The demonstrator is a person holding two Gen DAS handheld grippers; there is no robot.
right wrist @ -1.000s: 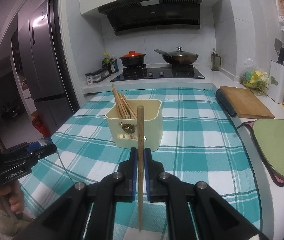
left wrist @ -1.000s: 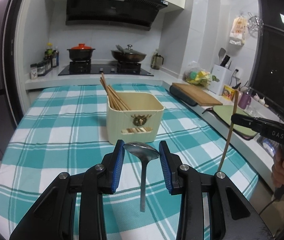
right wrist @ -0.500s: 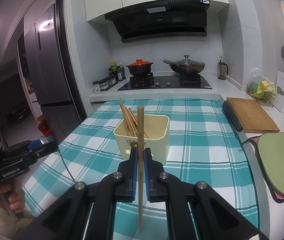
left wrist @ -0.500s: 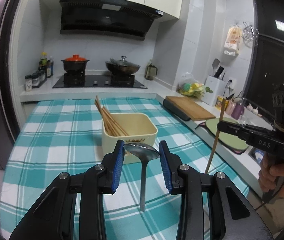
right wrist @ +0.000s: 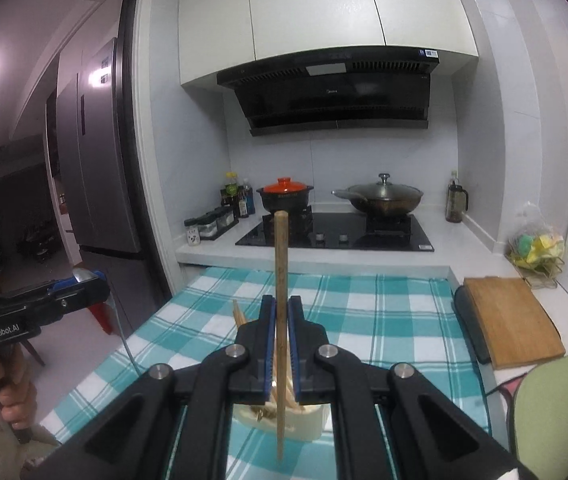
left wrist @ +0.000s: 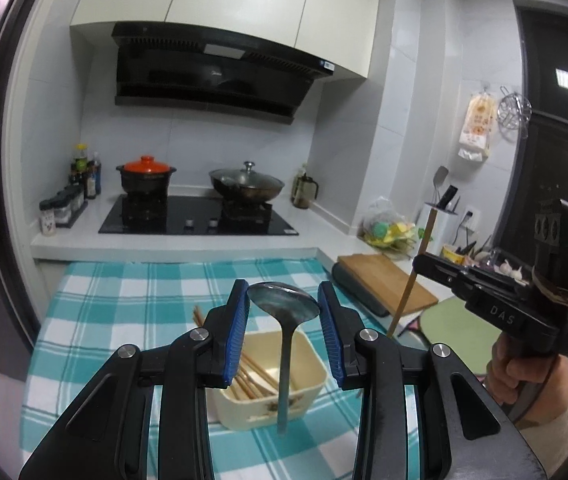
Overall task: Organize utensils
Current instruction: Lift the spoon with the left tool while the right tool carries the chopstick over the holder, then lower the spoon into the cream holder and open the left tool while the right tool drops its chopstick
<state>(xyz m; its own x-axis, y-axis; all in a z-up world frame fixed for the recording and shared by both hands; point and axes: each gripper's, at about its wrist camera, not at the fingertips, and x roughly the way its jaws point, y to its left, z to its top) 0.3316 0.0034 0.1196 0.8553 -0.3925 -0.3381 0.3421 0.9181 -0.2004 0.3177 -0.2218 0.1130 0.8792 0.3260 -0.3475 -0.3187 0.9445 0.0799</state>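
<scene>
I am holding one utensil in each hand and lifting both above the counter point(left wrist: 95, 304). My left gripper point(left wrist: 284, 312) has its jaws part-way spread and pinching a metal spoon point(left wrist: 284, 308) across the bowl; the bowl sits between the blue pads point(left wrist: 237, 336) and the handle is hanging straight down. My right gripper point(right wrist: 280, 336) has its jaws pressed nearly together on a single wooden chopstick point(right wrist: 281, 280), which is standing upright, with its top well above the jaws and its tip below them.

Compared with a second ago, both grippers are now sitting higher and closer to the cream utensil holder point(left wrist: 308, 384). In the earlier left wrist view the holder stood beyond the spoon, with its front face showing. It now lies below the jaws, and I am looking down into its open top, where the bundle of chopsticks point(left wrist: 251, 372) is leaning toward its left side. The right wrist view shows the same shift: the holder point(right wrist: 312, 420) is now mostly hidden beneath the jaws, and the chopstick tip is hanging in front of its near wall. Neither grip has altered over this interval.

For the task, I judge that the carry phase is ending and the insertion phase is next. Both utensils are oriented vertically, which suits a straight descent into the holder. The spoon handle appears to be hanging over or just in front of the opening; I cannot tell which. Neither utensil is in the holder yet.
</scene>
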